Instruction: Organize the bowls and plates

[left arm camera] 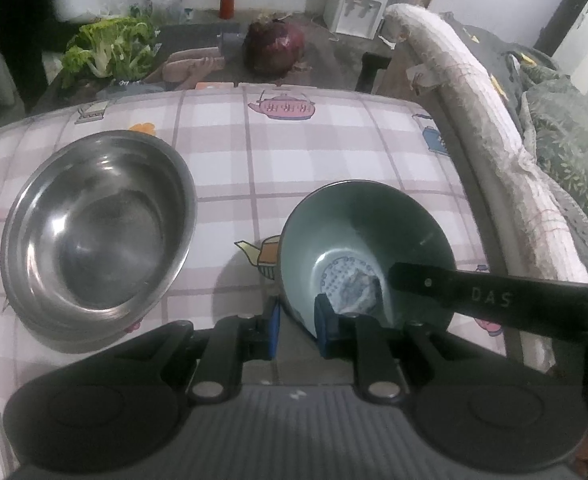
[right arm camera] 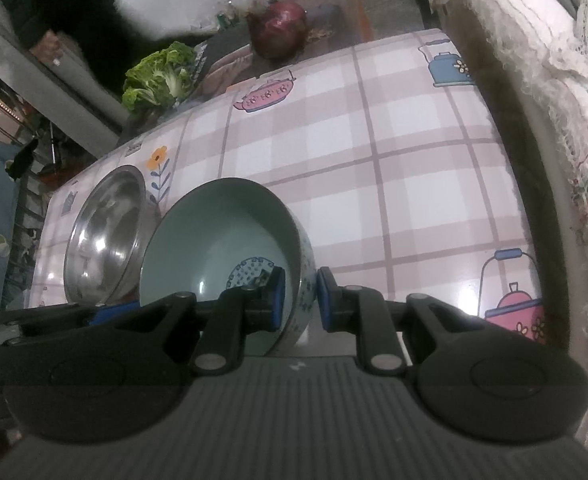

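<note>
A pale green bowl (left arm camera: 358,236) with a blue-patterned base sat tilted. A steel bowl (left arm camera: 97,232) rested upright just beside it.

Both wrist cameras look steeply down, close over the checked tablecloth (left arm camera: 294,152), sharing the green bowl (left arm camera: 358,232) and steel bowl (left arm camera: 97,224).

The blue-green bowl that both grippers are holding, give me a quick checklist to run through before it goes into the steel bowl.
1. Left gripper clamped on the blue-green bowl rim: ok.
2. Right gripper clamped on the opposite wall: ok.
3. Bowl level: not ok, it is tilted.
4. Steel bowl empty and upright: ok.
5. Bare tablecloth between the two bowls: ok.
6. Blue-green bowl lifted off the cloth: cannot tell.
</note>
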A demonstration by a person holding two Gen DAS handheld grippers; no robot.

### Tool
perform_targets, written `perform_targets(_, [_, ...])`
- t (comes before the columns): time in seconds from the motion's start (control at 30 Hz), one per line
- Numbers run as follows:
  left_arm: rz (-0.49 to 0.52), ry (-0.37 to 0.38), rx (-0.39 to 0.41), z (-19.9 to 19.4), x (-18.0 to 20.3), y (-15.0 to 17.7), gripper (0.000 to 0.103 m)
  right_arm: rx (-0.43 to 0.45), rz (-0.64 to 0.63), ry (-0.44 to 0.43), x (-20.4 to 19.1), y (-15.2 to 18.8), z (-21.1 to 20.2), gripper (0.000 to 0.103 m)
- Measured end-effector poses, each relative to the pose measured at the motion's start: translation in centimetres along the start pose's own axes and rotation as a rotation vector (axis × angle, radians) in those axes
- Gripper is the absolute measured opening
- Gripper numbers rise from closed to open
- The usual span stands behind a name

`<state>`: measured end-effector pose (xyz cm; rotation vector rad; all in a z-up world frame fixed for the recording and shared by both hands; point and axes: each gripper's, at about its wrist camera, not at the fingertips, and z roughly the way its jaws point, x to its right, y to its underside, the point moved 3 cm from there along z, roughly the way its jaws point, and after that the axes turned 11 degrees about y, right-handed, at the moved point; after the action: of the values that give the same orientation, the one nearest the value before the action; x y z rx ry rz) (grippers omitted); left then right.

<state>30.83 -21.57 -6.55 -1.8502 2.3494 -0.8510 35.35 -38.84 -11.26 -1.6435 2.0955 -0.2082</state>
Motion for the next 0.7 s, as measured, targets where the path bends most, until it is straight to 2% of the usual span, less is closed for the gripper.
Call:
perform_targets(0.43, [-0.003,0.024,0.065,-3.8,0.0,0.0,0.019,0.047,-0.019,0.009,-1.9,-0.4,-3.4,0.016])
perform_targets(0.7, [-0.027,-0.002,0.146,-8.0,-2.8,-0.8,0.019,0.070,-0.066,-0.018,-6.5,-1.6,-4.8,0.016])
